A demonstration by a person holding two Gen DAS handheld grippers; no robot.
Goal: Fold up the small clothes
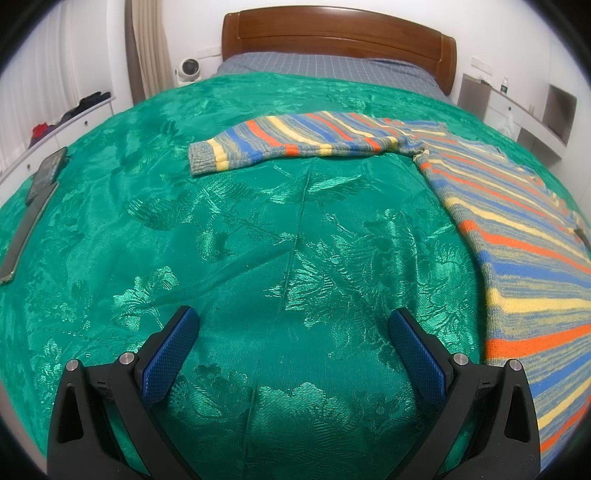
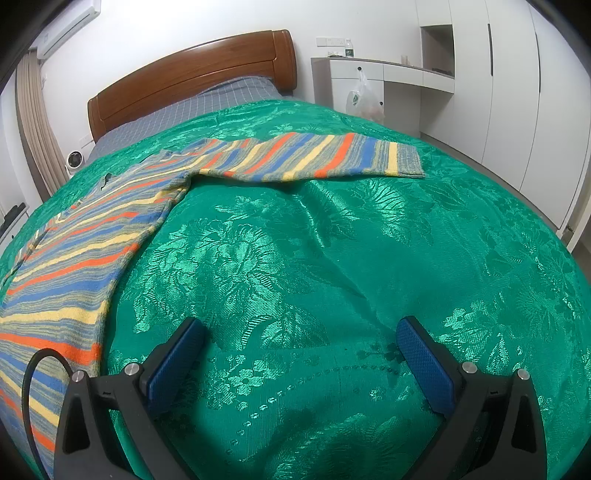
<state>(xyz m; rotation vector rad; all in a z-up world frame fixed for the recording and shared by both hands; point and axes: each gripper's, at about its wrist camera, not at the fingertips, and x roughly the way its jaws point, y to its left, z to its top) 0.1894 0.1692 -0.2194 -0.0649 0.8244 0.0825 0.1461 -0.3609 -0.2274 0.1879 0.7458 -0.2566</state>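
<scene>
A striped knit sweater (image 1: 517, 229) in blue, orange, yellow and grey lies flat on the green bedspread (image 1: 258, 240). In the left wrist view its body fills the right side and one sleeve (image 1: 295, 142) stretches left across the bed. In the right wrist view the sweater (image 2: 74, 266) lies at the left, its other sleeve (image 2: 314, 158) reaching right. My left gripper (image 1: 293, 321) is open above bare bedspread, left of the sweater's hem. My right gripper (image 2: 301, 332) is open too, over bare bedspread to the right of the sweater body. Neither holds anything.
A wooden headboard (image 1: 332, 33) and a grey checked sheet (image 1: 325, 68) are at the far end. A dark flat device (image 1: 46, 173) lies at the bed's left edge. A white desk (image 2: 388, 70) with a hanging plastic bag (image 2: 364, 99) and white wardrobes (image 2: 517, 92) stand to the right.
</scene>
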